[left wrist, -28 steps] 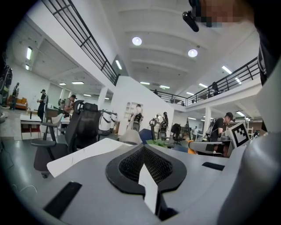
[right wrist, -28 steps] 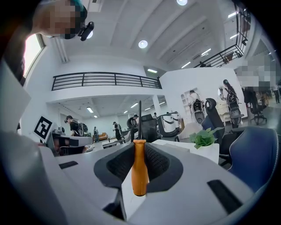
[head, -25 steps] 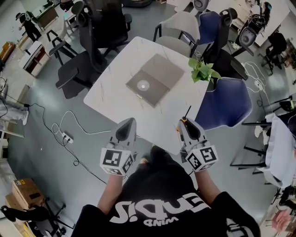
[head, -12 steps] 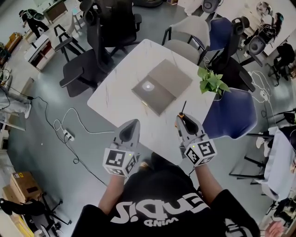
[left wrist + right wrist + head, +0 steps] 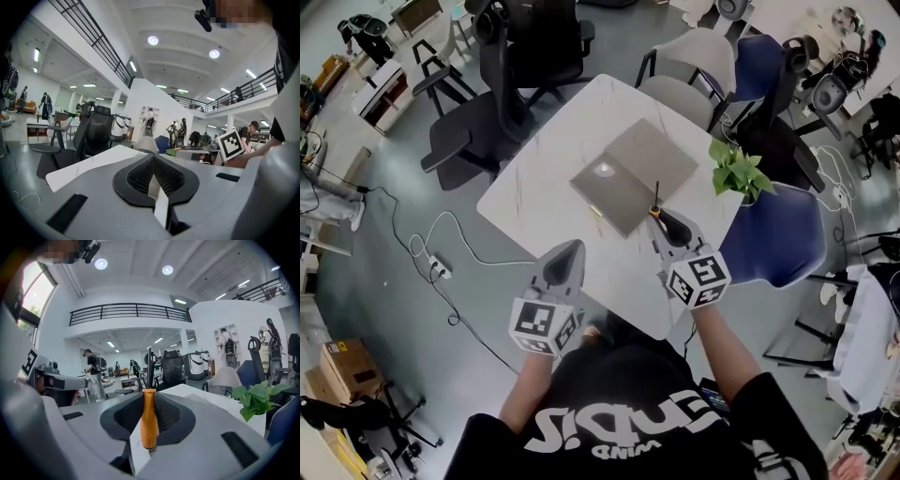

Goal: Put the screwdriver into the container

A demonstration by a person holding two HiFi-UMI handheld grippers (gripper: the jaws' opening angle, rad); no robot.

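Right tongs clamped on the orange-handled screwdriver, its shaft pointing at the flat grey container on the bench; left tongs together, empty; the smooth handle might slip, dropping short.

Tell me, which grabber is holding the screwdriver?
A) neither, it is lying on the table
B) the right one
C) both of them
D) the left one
B. In the right gripper view, the right gripper has its jaws shut on the orange handle of the screwdriver, with the dark shaft sticking out ahead. The left gripper has its jaws together with nothing between them.
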